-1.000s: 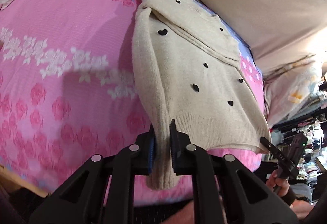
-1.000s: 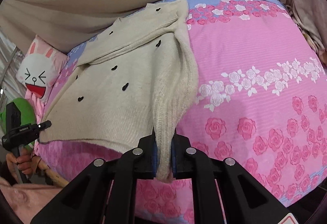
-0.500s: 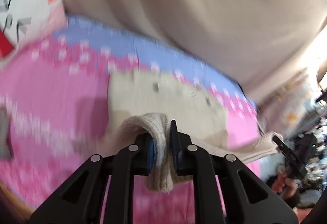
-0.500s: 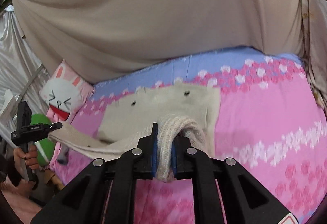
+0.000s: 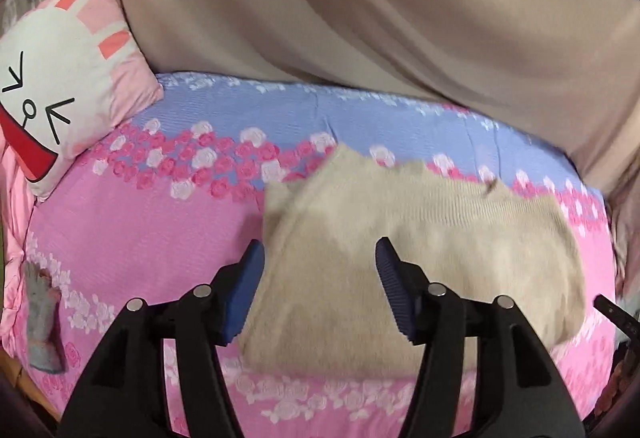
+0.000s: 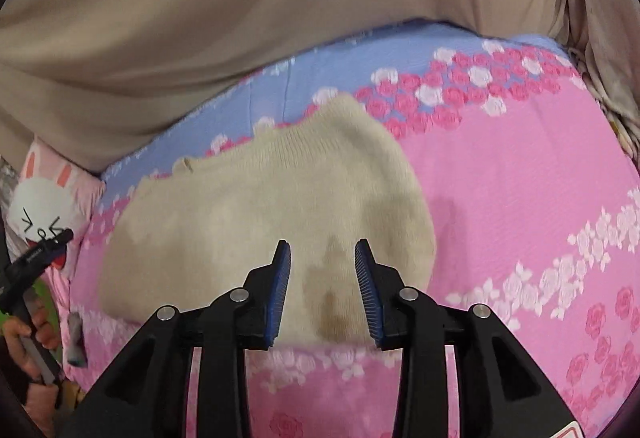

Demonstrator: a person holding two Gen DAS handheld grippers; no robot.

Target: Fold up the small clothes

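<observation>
A cream knit sweater [image 5: 420,258] lies folded over on the pink flowered bedspread [image 5: 132,238], its plain back side up; it also shows in the right wrist view [image 6: 260,222]. My left gripper [image 5: 320,294] is open and empty just above the sweater's near left edge. My right gripper [image 6: 322,290] is open and empty above the sweater's near right edge. The tip of the right gripper [image 5: 616,314] shows at the right edge of the left wrist view, and the left gripper in a hand [image 6: 36,258] shows at the left of the right wrist view.
A white and pink rabbit pillow [image 5: 60,90] lies at the bed's far left corner. A beige curtain [image 5: 360,18] hangs behind the bed. A small grey cloth [image 5: 42,326] lies near the bed's left front edge. The bedspread [image 6: 520,218] stretches right of the sweater.
Both grippers carried the sweater's hem up and over toward the collar, then opened and let go. The sweater now lies folded in half with its heart pattern hidden.
</observation>
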